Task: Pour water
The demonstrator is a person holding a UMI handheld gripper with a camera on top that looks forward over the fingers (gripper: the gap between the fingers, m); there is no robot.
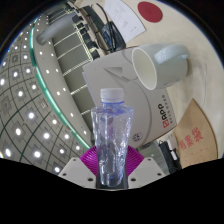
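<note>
The gripper (110, 163) clamps a capped plastic water bottle (112, 135) upright, with a white mug (158, 66) lying tilted beyond it. Pouring appears not yet begun: the cap is on.

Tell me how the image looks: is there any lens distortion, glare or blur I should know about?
Gripper view: strong fisheye bending, so the table edge and the ceiling lights curve. The ceiling light strip is overexposed. The clear water bottle, held tilted in the gripper, is reasonably sharp, with highlights on its plastic. The white cup lying on its side beyond it is softer but readable.
</note>
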